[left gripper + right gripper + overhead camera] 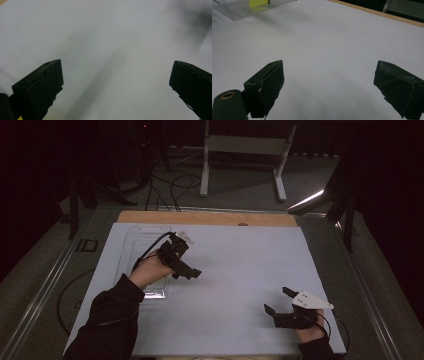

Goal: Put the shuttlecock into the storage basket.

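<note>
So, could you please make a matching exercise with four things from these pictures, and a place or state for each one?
Things:
1. left gripper
2. right gripper
3. clear tray
4. wooden edge

Places or states:
A. far side of the table
B. open, near the table's near right corner
C. open, held over the white sheet beside the tray
D. lying on the left of the white sheet

Pairs: 1-C, 2-B, 3-D, 4-A
</note>
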Demonstrator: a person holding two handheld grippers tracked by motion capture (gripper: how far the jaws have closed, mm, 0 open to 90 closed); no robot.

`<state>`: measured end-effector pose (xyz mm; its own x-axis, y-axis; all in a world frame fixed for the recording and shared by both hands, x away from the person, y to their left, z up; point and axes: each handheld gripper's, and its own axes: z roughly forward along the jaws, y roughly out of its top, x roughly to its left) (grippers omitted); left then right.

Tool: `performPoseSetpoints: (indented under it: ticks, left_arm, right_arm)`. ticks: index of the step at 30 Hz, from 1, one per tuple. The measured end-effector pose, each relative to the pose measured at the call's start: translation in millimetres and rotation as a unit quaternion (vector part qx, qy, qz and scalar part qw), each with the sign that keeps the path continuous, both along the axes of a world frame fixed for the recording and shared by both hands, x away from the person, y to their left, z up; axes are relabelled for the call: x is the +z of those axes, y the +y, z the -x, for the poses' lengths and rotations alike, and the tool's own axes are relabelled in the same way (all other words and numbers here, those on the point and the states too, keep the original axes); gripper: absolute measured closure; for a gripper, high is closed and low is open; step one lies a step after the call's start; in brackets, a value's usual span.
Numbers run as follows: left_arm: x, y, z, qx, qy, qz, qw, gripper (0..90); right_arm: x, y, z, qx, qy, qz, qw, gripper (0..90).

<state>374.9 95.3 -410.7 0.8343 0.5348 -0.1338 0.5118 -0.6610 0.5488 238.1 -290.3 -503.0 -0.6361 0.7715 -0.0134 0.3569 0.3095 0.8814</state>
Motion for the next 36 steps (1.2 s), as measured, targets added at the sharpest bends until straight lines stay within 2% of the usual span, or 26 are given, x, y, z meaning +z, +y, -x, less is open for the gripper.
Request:
performPoseSetpoints:
  ticks: [8, 11, 13, 16, 20, 30, 36]
  left_arm:
    - [-11.6, -13.1, 6.1, -0.045, 0.002, 0.011, 0.9989, 0.0]
    - [-15.9, -16.8, 9.4, -0.055, 0.003, 0.013, 0.9984, 0.0]
    - [-18.1, -19.0, 12.3, -0.061, -0.004, 0.012, 0.9981, 0.0]
    - [-21.1, -21.5, 16.1, -0.069, -0.003, 0.019, 0.9974, 0.0]
    - [-25.3, -25.1, 22.6, -0.083, -0.008, 0.017, 0.9964, 0.0]
    - [-34.5, -27.9, 38.3, -0.101, -0.007, 0.032, 0.9944, 0.0]
    - [-39.6, -29.0, 48.4, -0.11, -0.005, 0.054, 0.9925, 0.0]
  right_arm:
    - [0.4, -0.4, 0.2, 0.0, -0.001, 0.0, 1.0, 9.6]
    - [0.2, -0.3, 0.3, -0.001, 0.0, 0.001, 1.0, 9.6]
    - [0.3, 0.0, 0.2, 0.0, 0.0, 0.001, 1.0, 9.6]
    - [0.4, 0.6, 0.4, 0.0, 0.001, 0.002, 1.0, 9.6]
    - [0.6, 0.9, 0.5, 0.0, 0.0, 0.002, 1.0, 9.6]
    - [0.5, 0.9, 0.4, 0.001, 0.0, 0.003, 1.0, 9.6]
    - [0.7, 0.9, 0.5, 0.0, 0.001, 0.002, 1.0, 9.6]
